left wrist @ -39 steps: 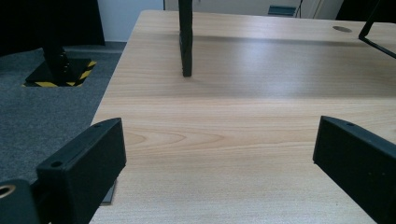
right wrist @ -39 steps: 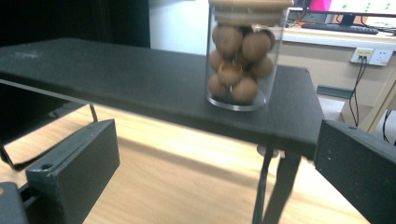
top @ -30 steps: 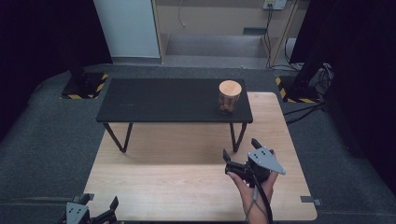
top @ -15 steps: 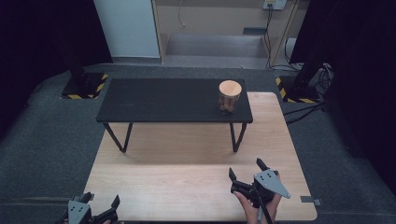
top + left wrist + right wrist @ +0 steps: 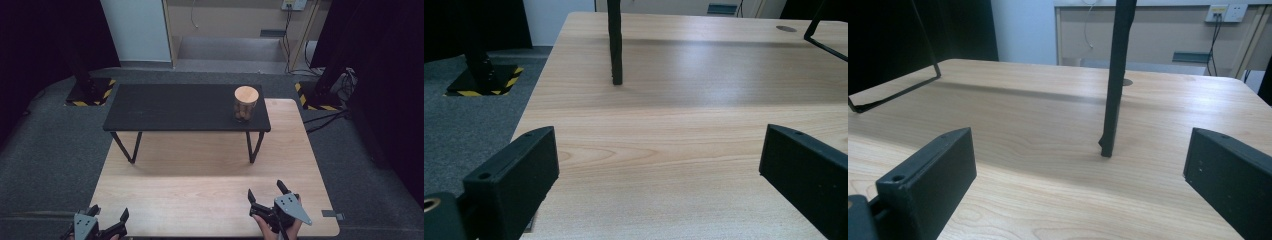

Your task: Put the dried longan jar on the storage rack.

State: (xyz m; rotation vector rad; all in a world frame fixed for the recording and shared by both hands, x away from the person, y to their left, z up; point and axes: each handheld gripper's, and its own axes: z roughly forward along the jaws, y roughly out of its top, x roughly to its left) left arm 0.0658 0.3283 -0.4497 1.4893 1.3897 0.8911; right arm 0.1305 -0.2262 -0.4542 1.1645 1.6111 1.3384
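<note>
A clear jar (image 5: 246, 103) with a round wooden lid stands near the right end of a small black bench (image 5: 170, 107) that rests on the wooden table (image 5: 200, 175). My left gripper (image 5: 107, 221) is low at the table's front left corner, open, with nothing between its jaws. My right gripper (image 5: 265, 194) sits near the front right edge, held by a hand, also open and empty. In the left gripper view the left gripper (image 5: 659, 150) faces a black bench leg (image 5: 614, 42) across bare wood. The right gripper (image 5: 1080, 155) looks at another bench leg (image 5: 1115, 75).
The bench stands on thin black legs (image 5: 255, 146) over the table's far half. Black stands with yellow-striped bases (image 5: 90, 92) flank the table on grey carpet. Cables (image 5: 325, 117) trail at the right. A wall socket (image 5: 1223, 12) shows far behind.
My right gripper has drawn back toward the table's front edge. My left gripper has stayed at the front left corner, shifting only slightly.
</note>
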